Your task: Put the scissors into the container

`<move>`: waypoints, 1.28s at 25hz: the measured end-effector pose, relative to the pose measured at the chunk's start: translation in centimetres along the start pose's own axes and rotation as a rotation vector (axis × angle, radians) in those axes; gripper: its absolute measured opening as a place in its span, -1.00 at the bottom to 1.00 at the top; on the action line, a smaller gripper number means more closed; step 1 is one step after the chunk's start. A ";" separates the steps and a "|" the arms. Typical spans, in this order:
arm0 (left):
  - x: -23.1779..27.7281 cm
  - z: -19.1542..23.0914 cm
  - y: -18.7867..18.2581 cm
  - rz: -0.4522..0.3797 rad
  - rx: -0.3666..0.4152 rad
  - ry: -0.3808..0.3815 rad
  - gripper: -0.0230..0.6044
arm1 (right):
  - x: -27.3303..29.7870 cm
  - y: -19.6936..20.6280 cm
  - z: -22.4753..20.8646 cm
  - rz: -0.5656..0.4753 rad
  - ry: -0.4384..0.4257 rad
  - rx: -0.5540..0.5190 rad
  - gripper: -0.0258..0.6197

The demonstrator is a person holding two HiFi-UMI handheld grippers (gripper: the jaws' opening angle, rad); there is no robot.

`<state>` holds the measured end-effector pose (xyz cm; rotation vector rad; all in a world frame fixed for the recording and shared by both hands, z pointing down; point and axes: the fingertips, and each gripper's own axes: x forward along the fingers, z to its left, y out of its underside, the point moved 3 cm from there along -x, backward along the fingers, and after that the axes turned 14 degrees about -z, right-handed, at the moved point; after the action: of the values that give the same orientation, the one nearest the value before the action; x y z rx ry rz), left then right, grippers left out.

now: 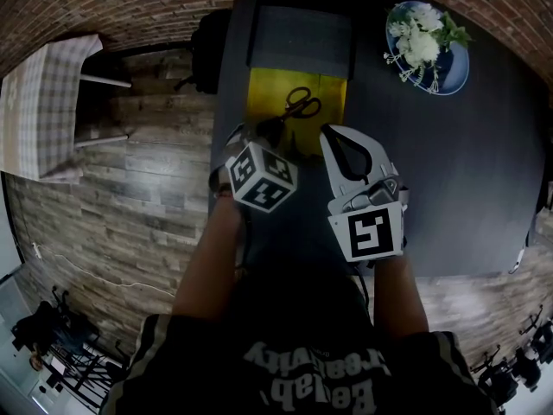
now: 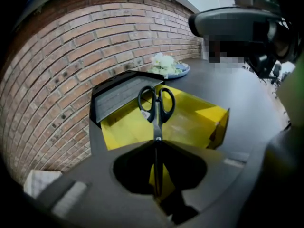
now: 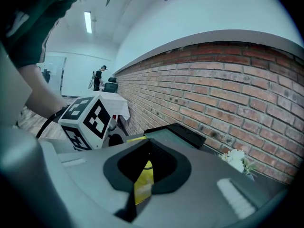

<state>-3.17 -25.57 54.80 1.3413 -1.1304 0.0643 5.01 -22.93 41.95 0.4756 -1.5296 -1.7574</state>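
Black-handled scissors (image 1: pixel 300 105) (image 2: pixel 156 103) hang over an open yellow container (image 1: pixel 263 102) (image 2: pixel 123 127) on the dark table (image 1: pixel 467 188). My left gripper (image 1: pixel 262 130) (image 2: pixel 156 144) is shut on the blades, and the handles point away from me above the container's inside. The container's grey lid (image 1: pixel 298 41) (image 2: pixel 118 96) (image 3: pixel 175 134) lies folded back on the far side. My right gripper (image 1: pixel 329 131) (image 3: pixel 147 142) hovers just right of the container's near corner, jaws shut with nothing between them. Yellow shows through its jaw opening.
A blue plate of white flowers (image 1: pixel 428 37) (image 2: pixel 166 66) (image 3: pixel 235 158) sits at the table's far right. A brick wall runs behind the table. To the left, over wooden floor, stands a table with a checked cloth (image 1: pixel 43 102). The table edge runs just left of the container.
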 end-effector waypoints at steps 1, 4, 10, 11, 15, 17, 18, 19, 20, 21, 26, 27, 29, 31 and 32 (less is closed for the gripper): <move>0.0 0.0 0.0 0.001 -0.007 0.000 -0.77 | -0.1 0.1 -0.1 0.001 0.002 0.001 -0.90; -0.1 0.1 0.0 0.002 -0.031 0.009 -0.77 | -0.4 0.1 -0.2 0.002 0.008 0.003 -0.90; 0.0 0.3 -0.2 -0.014 -0.085 0.031 -0.77 | -0.5 0.4 -0.3 -0.002 0.011 0.011 -0.90; 0.0 0.2 -0.2 -0.010 -0.083 0.033 -0.77 | -0.5 0.5 -0.2 -0.002 0.010 0.011 -0.90; 0.1 0.0 -0.1 0.006 -0.068 0.045 -0.77 | -0.5 0.6 0.0 0.002 0.006 0.011 -0.90; 0.1 0.1 -0.1 0.005 -0.078 0.055 -0.77 | -0.4 0.6 0.0 -0.002 0.006 0.010 -0.90; 0.1 0.1 -0.1 0.005 -0.085 0.060 -0.77 | -0.4 0.6 0.0 -0.001 0.005 0.009 -0.90; 0.1 0.1 -0.1 0.005 -0.090 0.064 -0.77 | -0.4 0.6 0.1 0.001 0.004 0.007 -0.90; 0.1 0.1 -0.1 0.006 -0.093 0.067 -0.77 | -0.4 0.7 0.1 0.003 0.003 0.005 -0.90; 0.1 0.0 -0.1 0.007 -0.092 0.069 -0.77 | -0.4 0.7 0.1 0.004 0.004 0.003 -0.90; 0.1 0.1 0.1 0.003 -0.097 0.082 -0.77 | -0.2 0.7 0.0 0.004 0.003 -0.004 -0.90; 0.1 0.1 0.1 0.001 -0.103 0.084 -0.77 | -0.2 0.7 0.0 0.004 0.002 -0.004 -0.90; 0.1 0.1 0.0 -0.002 -0.108 0.085 -0.77 | -0.2 0.7 -0.1 0.004 0.002 -0.006 -0.90; 0.0 0.1 -0.1 -0.002 -0.106 0.088 -0.77 | -0.2 0.5 -0.1 0.005 0.002 -0.009 -0.90; -0.1 0.1 -0.1 0.000 -0.105 0.090 -0.77 | -0.2 0.5 -0.1 0.007 0.004 -0.010 -0.90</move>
<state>-3.18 -25.63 54.64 1.2335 -1.0438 0.0636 5.39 -22.86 42.35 0.4678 -1.5177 -1.7572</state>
